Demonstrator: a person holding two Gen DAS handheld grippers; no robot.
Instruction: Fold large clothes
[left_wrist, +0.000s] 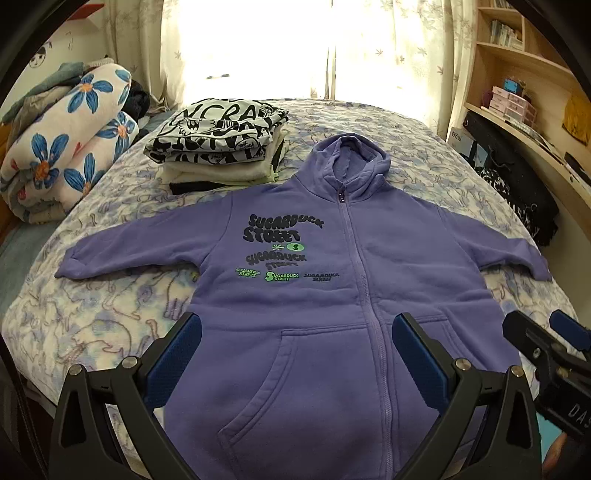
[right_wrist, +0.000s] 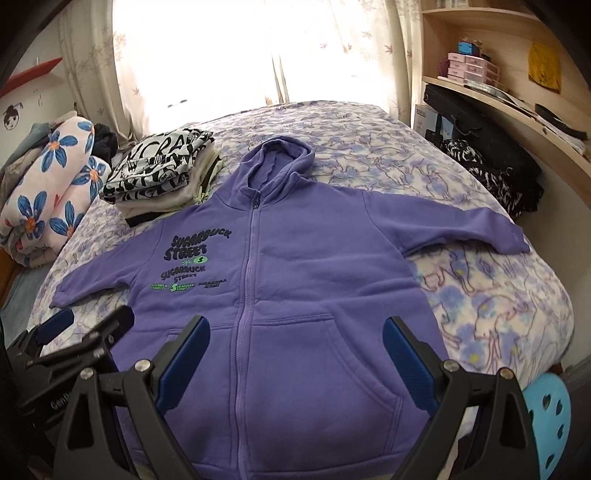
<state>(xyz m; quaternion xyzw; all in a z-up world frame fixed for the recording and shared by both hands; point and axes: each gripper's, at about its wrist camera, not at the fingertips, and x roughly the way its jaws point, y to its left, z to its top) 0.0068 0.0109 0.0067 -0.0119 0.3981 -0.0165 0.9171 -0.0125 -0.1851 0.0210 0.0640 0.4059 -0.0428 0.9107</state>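
Left wrist view: left gripper (left_wrist: 297, 332) and right gripper (right_wrist: 297, 336) gape wide, empty, above the purple hoodie (left_wrist: 317, 258).

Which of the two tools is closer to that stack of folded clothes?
Left. The left tool hovers over the purple hoodie's hem on the stack of folded clothes' side; the right tool hovers farther right.

**Purple hoodie spread flat on the bed**

A purple hoodie (right_wrist: 295, 266) is laid front-up, zipped, sleeves spread, at centre frame. The right gripper (right_wrist: 295, 328) is held wide open at the bottom; the left gripper (right_wrist: 88, 325) is seen at lower left. Folded clothes (right_wrist: 162, 170) are stacked upper left.
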